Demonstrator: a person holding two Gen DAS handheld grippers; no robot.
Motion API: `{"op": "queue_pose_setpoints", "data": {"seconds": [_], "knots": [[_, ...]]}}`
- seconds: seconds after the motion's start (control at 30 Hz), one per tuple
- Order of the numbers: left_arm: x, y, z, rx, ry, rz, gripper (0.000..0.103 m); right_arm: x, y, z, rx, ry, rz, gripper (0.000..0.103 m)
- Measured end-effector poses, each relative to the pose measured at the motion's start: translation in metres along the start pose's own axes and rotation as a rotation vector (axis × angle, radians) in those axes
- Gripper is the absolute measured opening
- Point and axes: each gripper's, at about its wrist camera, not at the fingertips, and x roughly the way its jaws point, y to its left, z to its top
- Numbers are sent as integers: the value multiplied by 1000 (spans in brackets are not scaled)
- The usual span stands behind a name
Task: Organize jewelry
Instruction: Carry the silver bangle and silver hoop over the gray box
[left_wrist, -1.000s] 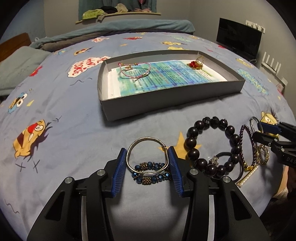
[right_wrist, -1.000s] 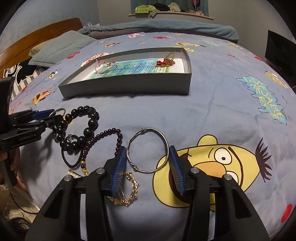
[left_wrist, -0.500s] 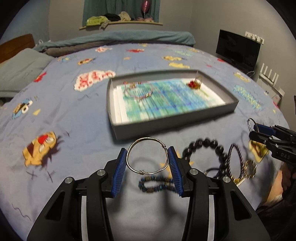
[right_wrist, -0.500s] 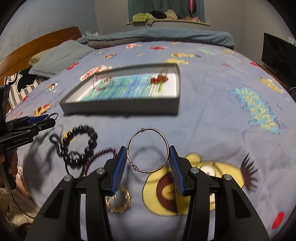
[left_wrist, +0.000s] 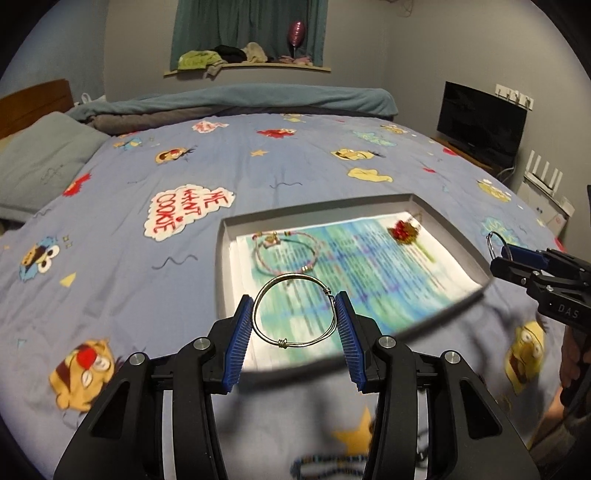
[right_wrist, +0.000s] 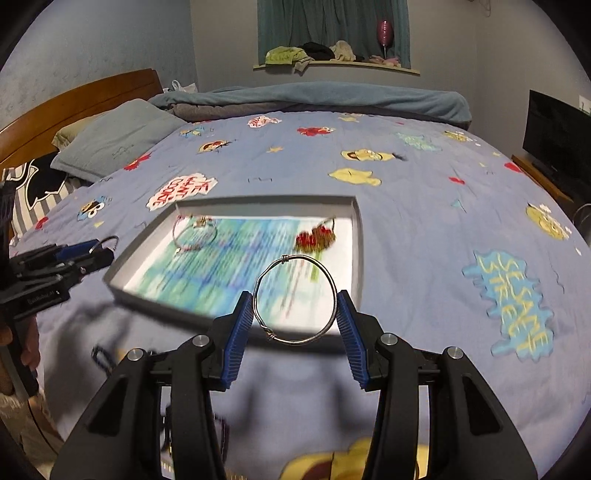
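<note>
While two pieces already lie in the grey tray (left_wrist: 448, 221), the job looks partly done: a thin pink cord bracelet (left_wrist: 286, 253) sits at the tray's 10 o'clock end and a red-and-gold piece (left_wrist: 402, 230) at its 2 o'clock corner, both on the printed blue-green paper lining.

Each hand-held gripper carries a silver wire bangle. The left hand-held gripper (left_wrist: 295, 319) is closed partway onto its bangle (left_wrist: 295, 312), blue pads pressing the ring at 3 and 9 o'clock. The right hand-held gripper (right_wrist: 294, 319) clamps its own bangle (right_wrist: 294, 299) the same way. Both rings hang in the air over the tray's near edge, at 6 o'clock of the tray, not yet set down.

Bangles look like plain thin wire hoops with small twisted wire wraps, rigid enough to hold their round shape under the squeeze.

Still left, judging by blur at the bottom of both views: a blue beaded strand (left_wrist: 325, 463) on the bed (left_wrist: 122, 229) and some dark pieces (right_wrist: 101, 356), too smeared to identify.
</note>
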Motion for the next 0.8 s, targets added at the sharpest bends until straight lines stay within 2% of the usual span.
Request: {"op": "queue_pose_setpoints", "data": {"seconds": [0.2,0.3,0.63,0.8], "knots": [[33,1,17,-3,31,31,47,35,3,19,-3,48,-11,46],[45,6,19,-19,62,17,47,55,4,23,-8,95,-17,46],[69,10,8,-9,146,7,47,83,12,10,-35,197,-23,46],[74,9,2,5,171,10,47,88,13,6,-52,217,-33,46]]}}
